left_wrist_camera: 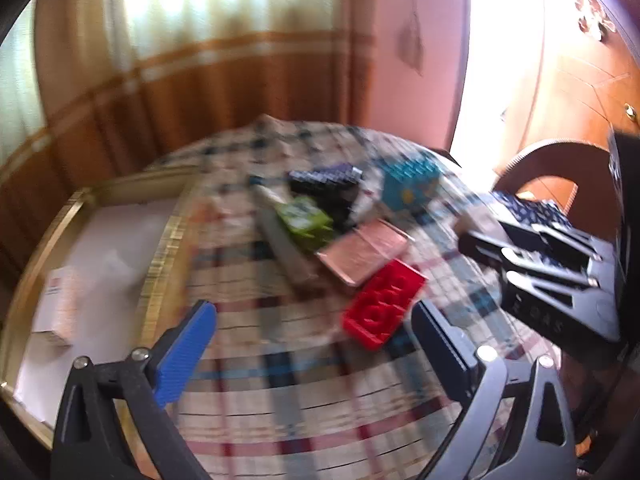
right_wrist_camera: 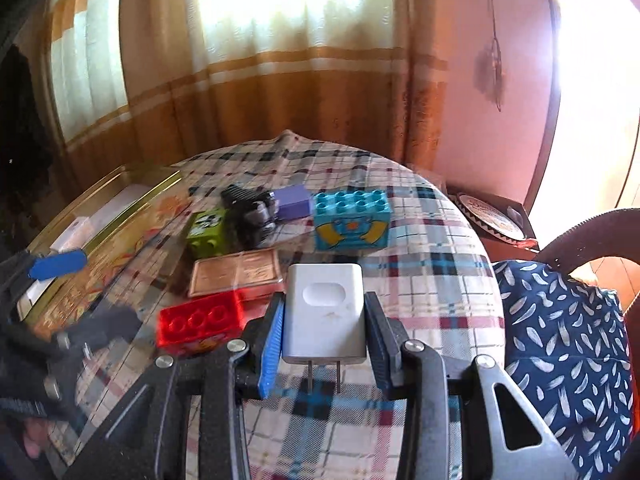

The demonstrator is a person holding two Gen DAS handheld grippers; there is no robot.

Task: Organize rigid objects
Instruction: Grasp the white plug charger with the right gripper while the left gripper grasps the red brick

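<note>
The white charger (right_wrist_camera: pixel 325 312) sits clamped between the right tool (right_wrist_camera: pixel 325 320) pads, prongs toward the camera (a sideways hold keeps them clear), lifted above the desk (right_wrist_camera: pixel 420 248). At ten o'clock, the gold tin (right_wrist_camera: pixel 120 196) likely receives it. The left tool (left_wrist_camera: pixel 312 344) gapes empty.
</note>
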